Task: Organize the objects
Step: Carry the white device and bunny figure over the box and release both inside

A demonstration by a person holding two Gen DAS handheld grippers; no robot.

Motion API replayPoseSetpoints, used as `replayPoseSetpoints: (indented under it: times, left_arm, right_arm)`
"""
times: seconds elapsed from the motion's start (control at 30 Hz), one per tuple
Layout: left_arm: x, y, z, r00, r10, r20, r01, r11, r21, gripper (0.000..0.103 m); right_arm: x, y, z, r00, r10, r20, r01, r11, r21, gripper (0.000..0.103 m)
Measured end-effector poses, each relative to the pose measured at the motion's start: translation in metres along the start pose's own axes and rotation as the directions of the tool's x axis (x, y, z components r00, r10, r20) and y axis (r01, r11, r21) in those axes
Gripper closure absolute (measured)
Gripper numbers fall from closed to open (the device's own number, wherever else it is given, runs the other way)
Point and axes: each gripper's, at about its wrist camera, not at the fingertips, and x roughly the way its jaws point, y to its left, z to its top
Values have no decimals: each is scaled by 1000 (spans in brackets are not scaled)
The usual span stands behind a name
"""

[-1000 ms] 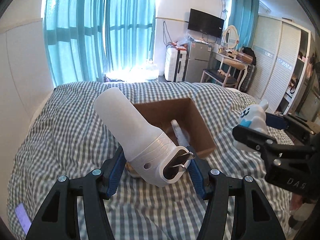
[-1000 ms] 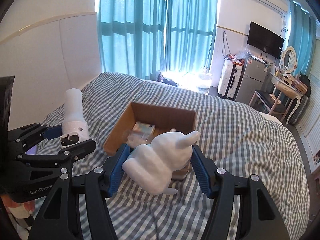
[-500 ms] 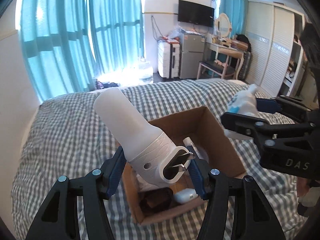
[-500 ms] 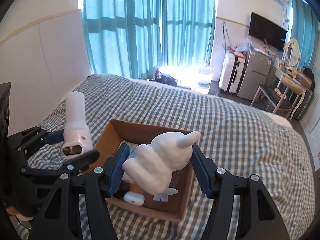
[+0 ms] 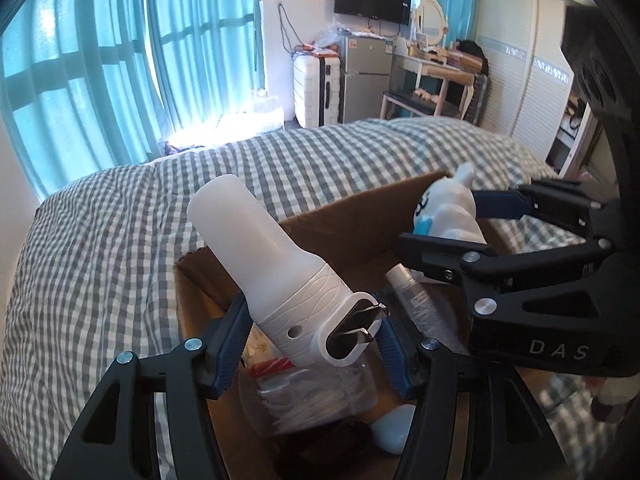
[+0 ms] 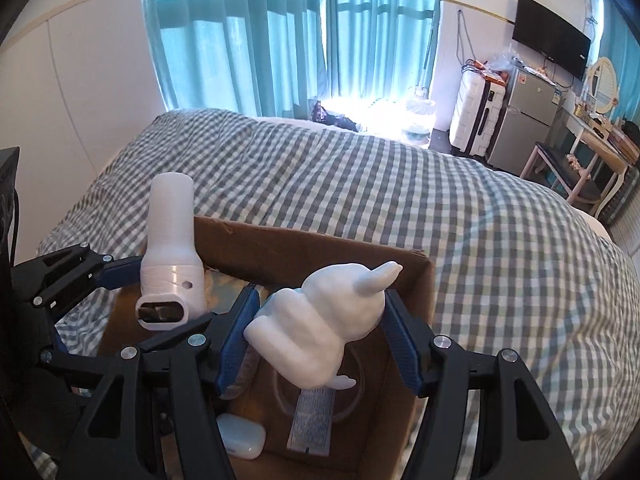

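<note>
My left gripper [image 5: 310, 344] clamped on white plug-in lamp [image 5: 276, 276]; my right gripper [image 6: 320, 336] clamped on rabbit figurine [image 6: 324, 320]; cardboard box [image 6: 416, 304] below both.

Left tongs [image 5: 308, 344]: black plastic frame with triangular cut-outs in each arm; silver round screw heads are seen at the arm joints. Blue ribbed pads [image 5: 224, 354] are fitted on the inner faces of the fingers.

Right tongs [image 6: 320, 336]: same black frame, same blue pads [image 6: 234, 344], silver screws behind the pads at each joint. White lettering "DAS" is printed on the side of its body, as seen from the left wrist view. Lettering on the left body cannot be read.
</note>
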Motion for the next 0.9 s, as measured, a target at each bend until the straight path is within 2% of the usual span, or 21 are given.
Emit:
replayPoseSetpoints:
  times: [0.2, 0.37, 0.43, 0.53, 0.67, 0.73, 0.8, 0.9]
  left_arm:
    - [12, 1, -5, 999, -39, -7, 39, 999, -2, 42]
    - [14, 1, -9, 998, -68, -16, 68, 998, 7, 42]
    - [15, -1, -11, 996, -85, -31, 86, 996, 16, 42]
    - [13, -3, -13, 996, -79, -49, 80, 996, 26, 38]
    - [-1, 0, -9, 998, -63, -16, 63, 998, 12, 20]
    - [-10, 2, -5, 997, -71, -3, 71, 997, 0, 18]
    - [-20, 5, -2, 998, -64, 8, 64, 998, -6, 12]
    - [-42, 6, 4, 999, -19, 44, 20, 1000, -13, 7]
  right_arm:
    - [14, 6, 1, 1000, -12, -10, 12, 999, -32, 41]
    - [23, 6, -2, 999, 31, -33, -31, 1000, -2, 41]
    - [22, 7, -4, 999, 18, -36, -19, 1000, -15, 40]
    - [18, 7, -4, 1000, 7, -27, -8, 1000, -18, 40]
    - [10, 7, -1, 1000, 2, -13, -2, 1000, -12, 36]
    - [1, 7, 1, 1000, -3, 0, 3, 1000, -12, 33]
    - [-8, 7, 6, 1000, -14, 13, 14, 1000, -10, 30]
    - [-26, 9, 12, 998, -41, 42, 41, 999, 5, 21]
